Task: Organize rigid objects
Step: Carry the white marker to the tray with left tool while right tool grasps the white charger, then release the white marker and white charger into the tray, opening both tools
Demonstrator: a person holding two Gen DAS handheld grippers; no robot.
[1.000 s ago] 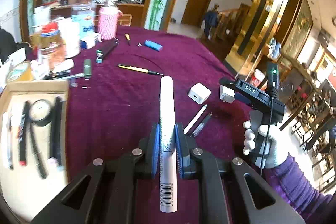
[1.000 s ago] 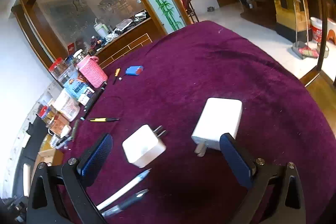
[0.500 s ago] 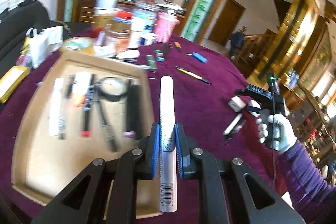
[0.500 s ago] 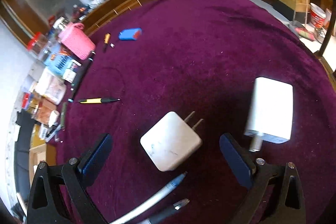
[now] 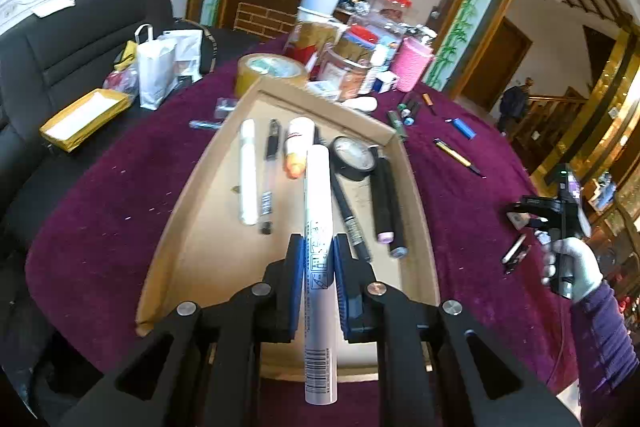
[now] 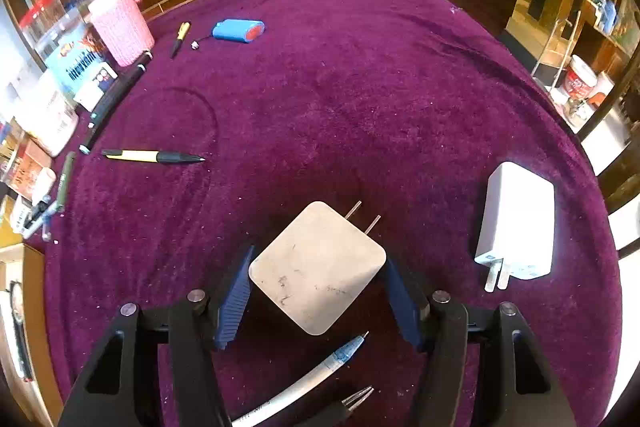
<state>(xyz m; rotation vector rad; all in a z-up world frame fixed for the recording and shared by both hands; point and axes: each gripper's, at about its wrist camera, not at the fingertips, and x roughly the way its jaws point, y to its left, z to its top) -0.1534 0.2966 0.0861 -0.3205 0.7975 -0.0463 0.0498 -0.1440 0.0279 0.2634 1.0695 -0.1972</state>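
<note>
The left gripper (image 5: 316,267) is clamped on a long white plastic marker tube (image 5: 319,227), its blue pads pressing the barrel near the middle so both ends stick out evenly and the tube stays level. It hangs over the shallow brown cardboard tray (image 5: 416,187), lined up lengthwise with what already lies there: a white pen (image 5: 248,175), a clear ballpoint with a black cap (image 5: 269,171), a short white-and-orange tube (image 5: 298,147), a roll of black tape (image 5: 354,157) and two black markers (image 5: 386,203). That matching direction suggests the tube is meant to go down in the gap between the orange-tipped tube and the black pens, parallel to the row.

The right gripper (image 6: 316,291) has its jaws about half open, one on each side of a square white wall charger (image 6: 318,267) lying flat on the purple velvet tabletop (image 6: 360,87), prongs pointing away. The pads sit close to opposite corners, but I cannot tell whether they touch it; it looks like a grasp being set up. Just right of it lies a second, longer white charger (image 6: 520,223), and below the jaws a white pen with a clear tip (image 6: 312,379). Farther off are a yellow-and-black pen (image 6: 152,157) and a blue lighter-shaped case (image 6: 239,30).
</note>
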